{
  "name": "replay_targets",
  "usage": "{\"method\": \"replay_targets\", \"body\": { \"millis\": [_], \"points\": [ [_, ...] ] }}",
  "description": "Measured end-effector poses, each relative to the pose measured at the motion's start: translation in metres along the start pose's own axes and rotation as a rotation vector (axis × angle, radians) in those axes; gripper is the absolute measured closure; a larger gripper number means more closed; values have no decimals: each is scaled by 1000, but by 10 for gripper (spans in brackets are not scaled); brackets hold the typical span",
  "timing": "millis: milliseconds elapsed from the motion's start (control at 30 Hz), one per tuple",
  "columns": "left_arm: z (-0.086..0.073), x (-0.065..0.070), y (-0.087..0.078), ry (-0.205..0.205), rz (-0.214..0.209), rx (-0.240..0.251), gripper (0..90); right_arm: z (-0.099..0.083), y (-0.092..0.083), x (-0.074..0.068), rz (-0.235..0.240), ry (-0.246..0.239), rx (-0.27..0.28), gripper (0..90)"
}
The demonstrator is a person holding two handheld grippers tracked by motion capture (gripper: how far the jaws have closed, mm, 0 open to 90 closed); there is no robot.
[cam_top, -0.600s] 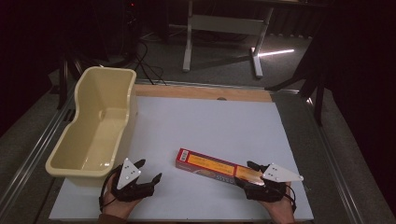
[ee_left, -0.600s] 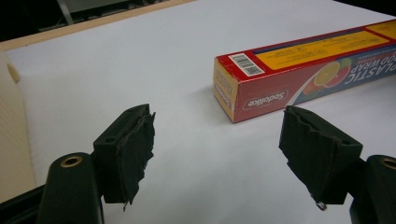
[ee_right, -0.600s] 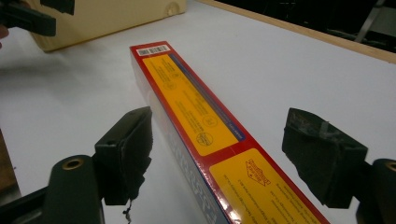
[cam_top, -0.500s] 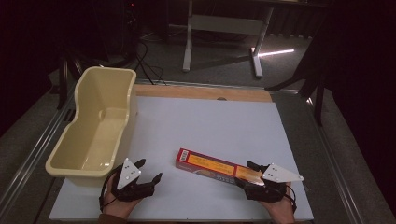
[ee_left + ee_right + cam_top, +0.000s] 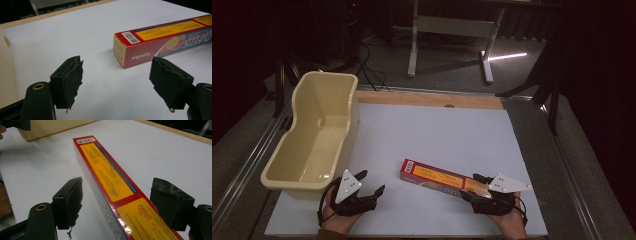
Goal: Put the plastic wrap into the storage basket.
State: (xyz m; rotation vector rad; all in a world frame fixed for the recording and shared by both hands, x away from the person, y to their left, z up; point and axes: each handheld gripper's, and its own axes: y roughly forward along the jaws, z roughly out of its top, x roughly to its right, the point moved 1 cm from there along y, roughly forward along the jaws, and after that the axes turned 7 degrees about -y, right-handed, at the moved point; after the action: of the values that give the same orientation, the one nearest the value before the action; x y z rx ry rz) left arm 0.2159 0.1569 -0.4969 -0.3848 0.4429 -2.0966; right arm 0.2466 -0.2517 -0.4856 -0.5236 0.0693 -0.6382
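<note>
Nothing has shifted: both claws (left (image 5: 371,183), right (image 5: 474,186)) gape, right straddling the wrap box (image 5: 439,176) end.

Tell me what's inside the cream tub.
The tub looks empty: its pale floor and inner walls show bare in the high view. The strip just behind its near wall is hidden by the rim, so something small and flat there can't be ruled out.

The long red and yellow plastic wrap box (image 5: 439,176) lies flat on my white tabletop (image 5: 437,130), slanting from its barcoded end near the middle toward my near right. Beside it, left, stands the cream tub (image 5: 314,135).
</note>
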Motion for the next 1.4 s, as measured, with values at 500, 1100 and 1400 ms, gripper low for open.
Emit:
{"method": "replay_targets", "body": {
  "millis": [500, 1100, 1400],
  "points": [
    [0, 0, -3, -12, 7, 15, 260, 6, -1, 5, 3, -16, -17, 256],
    [-1, -2, -4, -20, 15, 20, 260, 37, 17, 22, 71, -154, -246, 263],
    [-2, -2, -4, -22, 17, 17, 261, 50, 29, 28, 102, -219, -345, 261]
  ]
}}
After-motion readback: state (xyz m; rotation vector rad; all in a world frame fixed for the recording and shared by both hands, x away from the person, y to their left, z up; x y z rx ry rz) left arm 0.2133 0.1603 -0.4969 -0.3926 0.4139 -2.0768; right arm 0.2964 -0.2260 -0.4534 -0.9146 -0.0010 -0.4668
